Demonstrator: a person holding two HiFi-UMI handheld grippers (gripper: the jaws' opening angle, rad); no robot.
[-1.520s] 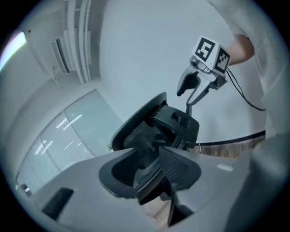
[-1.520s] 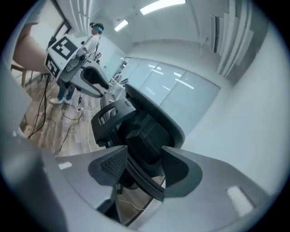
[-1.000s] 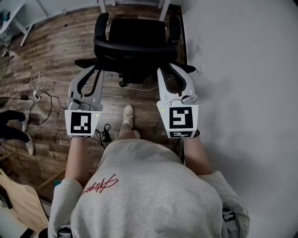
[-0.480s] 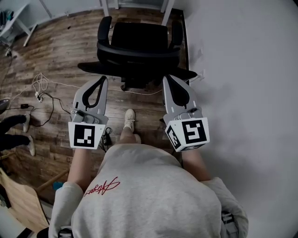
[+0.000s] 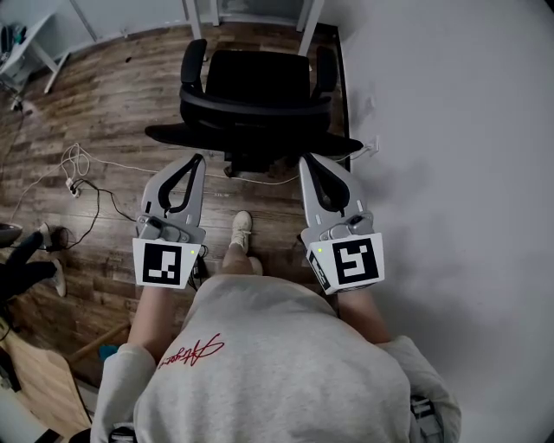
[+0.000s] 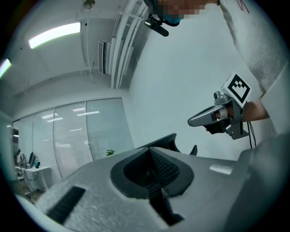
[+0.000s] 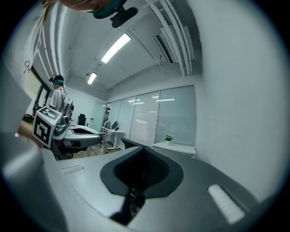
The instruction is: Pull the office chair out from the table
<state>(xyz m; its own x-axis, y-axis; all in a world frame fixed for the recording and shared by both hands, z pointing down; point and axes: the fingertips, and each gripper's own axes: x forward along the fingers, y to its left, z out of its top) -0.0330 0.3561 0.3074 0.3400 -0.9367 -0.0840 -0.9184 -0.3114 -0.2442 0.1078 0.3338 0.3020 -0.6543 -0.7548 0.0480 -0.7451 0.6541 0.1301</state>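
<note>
Ahead of us the office chair fills the middle of the floor, its back towards us, with a gap between it and our left gripper and right gripper. On our right the white wall runs close beside the chair, leaving only a narrow strip. Beyond the chair stand white table legs. To our left the wooden floor lies open, save a tangle of cables, and a thin cord crosses under the chair's base

Head view looks steeply down at chair; gripper views face forward.
</note>
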